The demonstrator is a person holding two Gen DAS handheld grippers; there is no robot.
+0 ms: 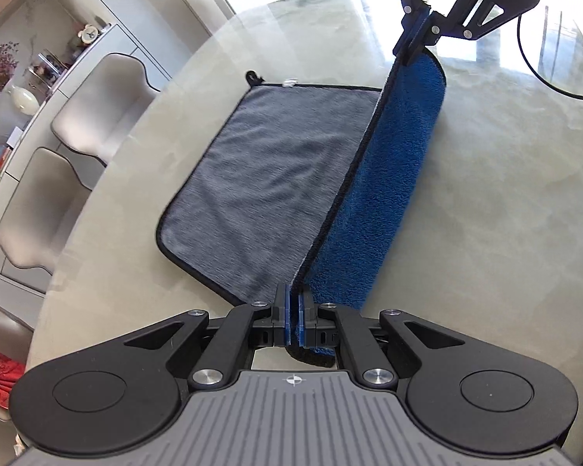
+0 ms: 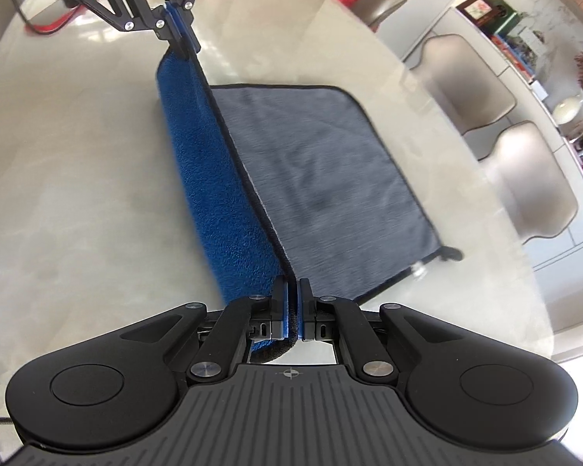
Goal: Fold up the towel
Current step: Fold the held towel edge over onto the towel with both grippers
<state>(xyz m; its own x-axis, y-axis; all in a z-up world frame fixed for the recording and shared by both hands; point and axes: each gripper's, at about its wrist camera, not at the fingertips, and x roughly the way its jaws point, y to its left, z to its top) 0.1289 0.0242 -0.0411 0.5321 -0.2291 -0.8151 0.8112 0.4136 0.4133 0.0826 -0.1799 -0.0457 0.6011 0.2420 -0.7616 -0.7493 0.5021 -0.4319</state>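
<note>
A: Where the pale round table takes up most of both views, what lies on it?

B: The towel, grey face up, flat near the middle, with one long edge lifted so its blue underside shows as a raised flap.

A: While that edge is up, what holds it?

B: Both tools. The left gripper has its fingers nearly together, pinching one corner of the lifted edge; the right gripper is likewise clamped on the opposite corner, so the black hem runs taut between them.

A: Anything smaller?

B: Pale chairs beside the table, and a small hanging loop at the towel's far flat corner.
</note>
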